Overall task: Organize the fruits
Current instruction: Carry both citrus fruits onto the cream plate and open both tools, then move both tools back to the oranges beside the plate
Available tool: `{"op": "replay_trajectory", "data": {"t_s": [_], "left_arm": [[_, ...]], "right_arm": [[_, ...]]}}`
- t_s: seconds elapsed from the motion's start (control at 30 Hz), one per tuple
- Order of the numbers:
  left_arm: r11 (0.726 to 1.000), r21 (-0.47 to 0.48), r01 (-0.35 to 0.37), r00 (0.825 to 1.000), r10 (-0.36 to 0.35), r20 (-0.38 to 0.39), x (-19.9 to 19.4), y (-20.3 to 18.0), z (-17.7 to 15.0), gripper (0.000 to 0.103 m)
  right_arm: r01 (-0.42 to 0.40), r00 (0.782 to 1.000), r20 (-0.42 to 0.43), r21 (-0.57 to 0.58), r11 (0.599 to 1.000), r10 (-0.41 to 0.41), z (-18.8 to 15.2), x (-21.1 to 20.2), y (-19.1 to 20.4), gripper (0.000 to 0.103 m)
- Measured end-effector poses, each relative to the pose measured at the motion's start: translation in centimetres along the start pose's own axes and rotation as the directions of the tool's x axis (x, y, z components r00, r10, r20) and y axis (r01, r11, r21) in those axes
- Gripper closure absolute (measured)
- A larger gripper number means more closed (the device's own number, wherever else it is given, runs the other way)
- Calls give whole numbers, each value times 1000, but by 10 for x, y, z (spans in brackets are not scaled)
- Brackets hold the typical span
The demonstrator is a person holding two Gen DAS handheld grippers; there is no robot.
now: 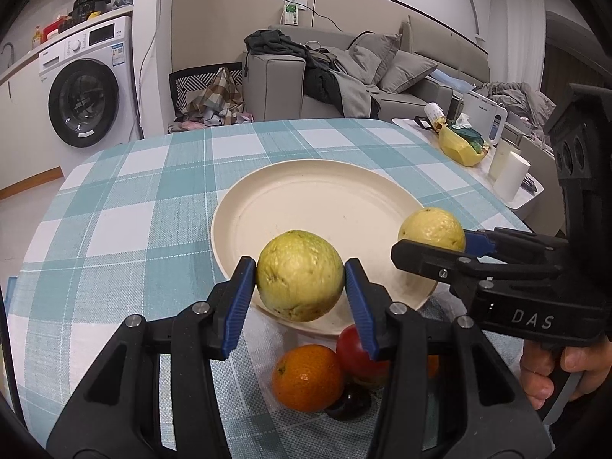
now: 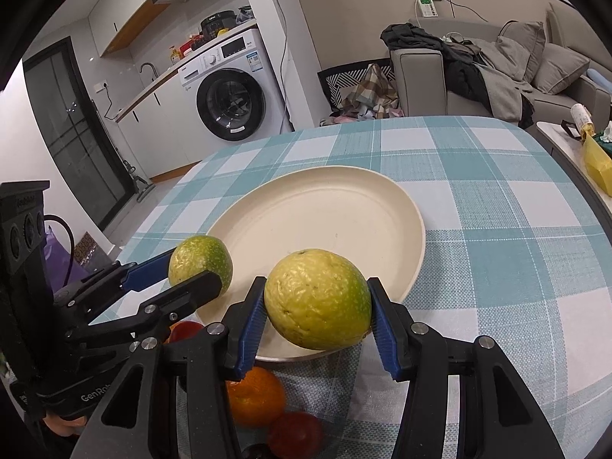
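Observation:
My left gripper is shut on a yellow-green guava and holds it above the near rim of a cream plate. My right gripper is shut on a second yellow-green guava over the plate, near its front edge. Each gripper shows in the other's view: the right one with its guava, the left one with its guava. An orange and a red fruit lie on the cloth below the grippers, in front of the plate.
The round table carries a teal and white checked cloth. A side table at the right holds a yellow bag, white cups and a white kettle. A washing machine and a grey sofa stand beyond.

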State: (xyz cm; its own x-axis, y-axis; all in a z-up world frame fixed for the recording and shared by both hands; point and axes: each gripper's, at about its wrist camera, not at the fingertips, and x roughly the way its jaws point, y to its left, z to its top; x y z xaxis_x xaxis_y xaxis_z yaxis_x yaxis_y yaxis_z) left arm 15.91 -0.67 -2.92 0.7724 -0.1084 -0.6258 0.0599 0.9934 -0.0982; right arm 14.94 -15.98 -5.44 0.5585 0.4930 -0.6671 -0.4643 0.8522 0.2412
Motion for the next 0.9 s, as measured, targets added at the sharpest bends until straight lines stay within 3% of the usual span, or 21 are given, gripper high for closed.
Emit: {"op": "replay_trajectory", "data": {"t_s": [0.17, 0.3, 0.53, 0.67, 0.8, 0.83, 0.9], "left_arm": [[1000, 17, -10, 1000, 10, 17, -5, -2, 0, 57], [1000, 16, -6, 1000, 6, 16, -8, -1, 0, 55], [999, -18, -46, 998, 47, 50, -25, 7, 2, 22], [998, -32, -60, 996, 62, 71, -37, 13, 2, 17], [997, -40, -70, 993, 74, 87, -47, 15, 2, 6], [996, -40, -75, 992, 79, 95, -51, 15, 1, 1], [995, -39, -97, 989, 101, 112, -58, 16, 0, 1]], "right_arm": [[9, 1000, 7, 3, 1000, -10, -1, -1, 1, 50], [38, 998, 57, -9, 999, -37, 2, -14, 2, 37], [50, 996, 71, -47, 998, -47, 1, -25, 7, 16], [62, 995, 85, -80, 995, -55, 0, -33, 12, 12], [75, 994, 87, -90, 993, -67, -2, -39, 11, 0], [79, 993, 92, -91, 993, -71, -3, -40, 10, 0], [83, 993, 97, -92, 992, -74, -3, -43, 8, 0]]}}
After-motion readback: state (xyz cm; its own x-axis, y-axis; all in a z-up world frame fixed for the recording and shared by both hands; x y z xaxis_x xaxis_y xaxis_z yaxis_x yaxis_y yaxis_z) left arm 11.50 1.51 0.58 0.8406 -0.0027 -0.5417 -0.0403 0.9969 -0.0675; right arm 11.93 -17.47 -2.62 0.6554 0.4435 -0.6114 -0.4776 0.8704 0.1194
